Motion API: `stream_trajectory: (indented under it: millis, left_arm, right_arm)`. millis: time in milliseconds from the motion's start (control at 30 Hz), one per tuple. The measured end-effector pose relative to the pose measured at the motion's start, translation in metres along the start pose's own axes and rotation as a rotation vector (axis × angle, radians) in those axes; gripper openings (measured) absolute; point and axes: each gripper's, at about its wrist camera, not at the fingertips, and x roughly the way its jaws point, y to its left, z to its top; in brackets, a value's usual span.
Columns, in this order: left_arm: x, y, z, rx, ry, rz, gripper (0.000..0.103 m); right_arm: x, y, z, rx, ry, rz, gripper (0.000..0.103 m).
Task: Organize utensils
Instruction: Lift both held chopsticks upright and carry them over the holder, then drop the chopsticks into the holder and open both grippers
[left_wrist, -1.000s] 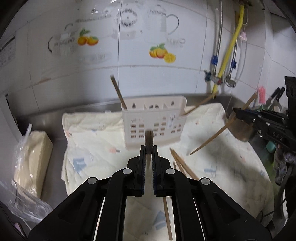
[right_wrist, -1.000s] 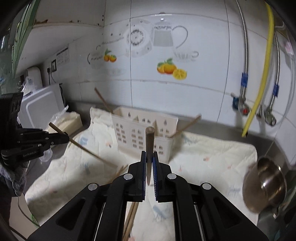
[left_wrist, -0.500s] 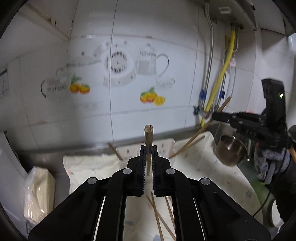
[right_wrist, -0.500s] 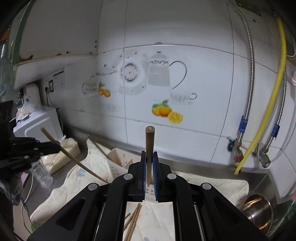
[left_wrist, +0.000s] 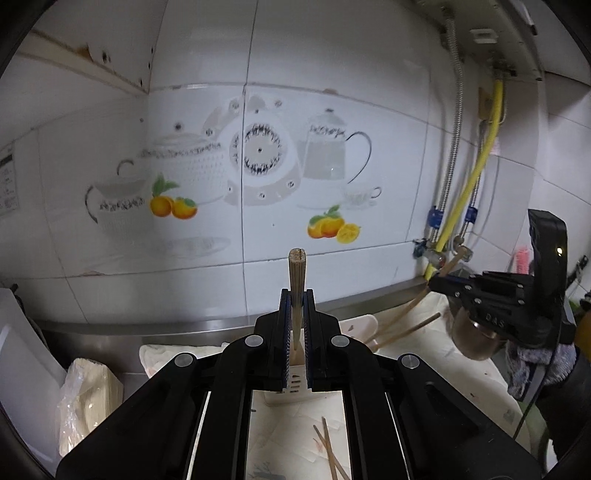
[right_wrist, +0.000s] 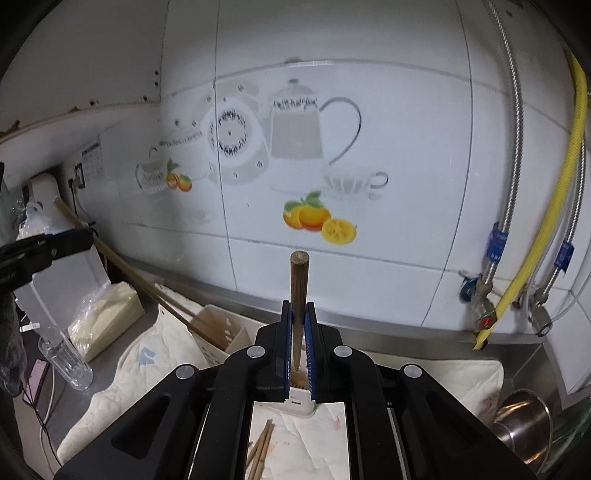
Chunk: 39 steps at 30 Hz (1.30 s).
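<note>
Both grippers were black plastic. The left gripper (left_wrist: 296, 332) and right gripper (right_wrist: 299, 339) had blue ribbed pads and round silver screws. A grey knit sleeve (left_wrist: 535, 363) showed behind the right one.

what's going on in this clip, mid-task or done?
Mid-task. A person holds two black two-finger grippers over a cloth-covered steel counter. The left gripper is shut on a light wooden chopstick; the right gripper is shut on a darker wooden chopstick. Both point toward the cream slotted plastic utensil holder, which already has chopsticks in it. Several loose chopsticks lie on the cloth.
</note>
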Motion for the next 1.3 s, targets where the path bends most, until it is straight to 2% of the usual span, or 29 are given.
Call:
stream_trajectory:
  millis: [300, 567, 933, 1300]
  left_arm:
    - [0.048, 0.005, -0.011, -0.012, 0.113, 0.017, 0.005]
    - [0.079, 0.01, -0.025, -0.055, 0.184, -0.012, 0.005]
    - [0.086, 0.015, -0.032, -0.088, 0.205, -0.017, 0.007]
    - [0.055, 0.011, -0.032, -0.08, 0.147, -0.005, 0.032]
  right_arm:
    - [0.023, 0.004, -0.007, -0.005, 0.05, -0.006, 0.007]
    - [0.034, 0.005, -0.011, -0.004, 0.071, -0.01, 0.007]
    - [0.04, 0.002, -0.012, 0.013, 0.073, -0.009, 0.007]
    - [0.013, 0.002, -0.01, 0.004, 0.012, -0.02, 0.009]
